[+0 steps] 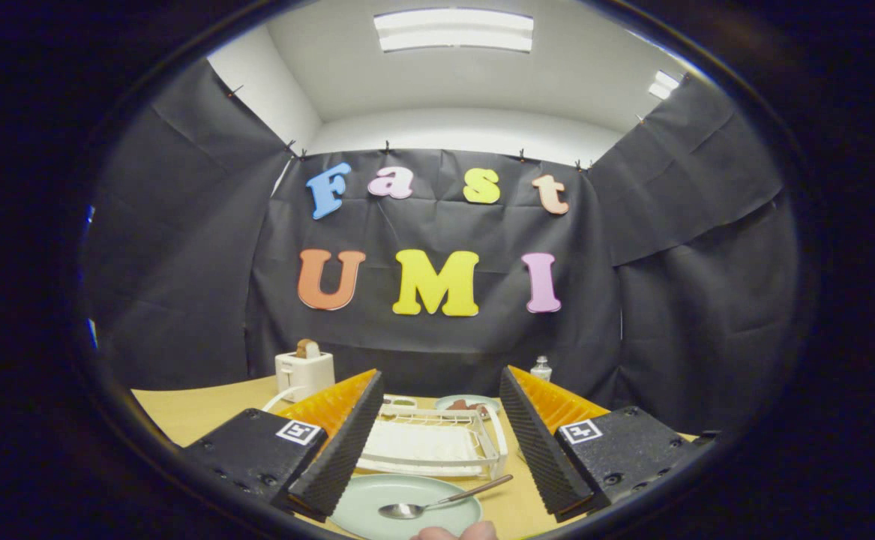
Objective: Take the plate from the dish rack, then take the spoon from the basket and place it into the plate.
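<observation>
Plate (377, 510) near edge is getting cut off; spoon (437, 501) is lying in it, between wide-open gripper (441, 394) fingers.

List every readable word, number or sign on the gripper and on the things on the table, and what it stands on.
Readable words or numbers: none.
Two square black-and-white markers on the gripper's blocks: code patterns, no letters.
White toaster: no print visible.
Small clear bottle: too small to tell.
Gripper: open, fingers flanking the white wire dish rack.
</observation>
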Demonstrator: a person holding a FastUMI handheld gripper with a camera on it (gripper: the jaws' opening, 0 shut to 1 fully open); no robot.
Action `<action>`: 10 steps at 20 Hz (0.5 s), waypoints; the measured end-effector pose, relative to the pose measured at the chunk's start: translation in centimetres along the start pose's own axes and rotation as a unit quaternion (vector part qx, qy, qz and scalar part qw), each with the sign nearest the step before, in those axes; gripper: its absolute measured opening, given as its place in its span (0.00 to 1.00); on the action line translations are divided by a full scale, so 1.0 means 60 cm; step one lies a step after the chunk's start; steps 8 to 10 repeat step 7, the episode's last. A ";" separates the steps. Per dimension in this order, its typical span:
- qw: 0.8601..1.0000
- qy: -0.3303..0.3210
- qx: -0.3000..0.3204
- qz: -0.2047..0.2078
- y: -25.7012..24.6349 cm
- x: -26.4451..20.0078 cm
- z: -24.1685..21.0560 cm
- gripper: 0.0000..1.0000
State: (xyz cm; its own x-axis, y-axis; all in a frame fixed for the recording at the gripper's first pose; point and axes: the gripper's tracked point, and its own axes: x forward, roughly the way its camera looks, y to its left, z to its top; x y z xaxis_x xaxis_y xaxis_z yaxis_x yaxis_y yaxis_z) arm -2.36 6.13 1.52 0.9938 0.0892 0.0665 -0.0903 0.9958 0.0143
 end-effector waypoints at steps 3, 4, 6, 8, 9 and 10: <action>1.000 0.017 0.001 0.015 0.022 0.008 -0.023 1.00; 1.000 0.022 0.000 0.018 0.027 0.010 -0.029 1.00; 0.999 0.031 0.002 0.021 0.032 0.015 -0.040 1.00; 0.999 0.034 0.006 0.021 0.033 0.017 -0.045 1.00; 0.999 0.034 0.006 0.021 0.033 0.017 -0.045 1.00; 0.999 0.034 0.006 0.021 0.033 0.017 -0.045 1.00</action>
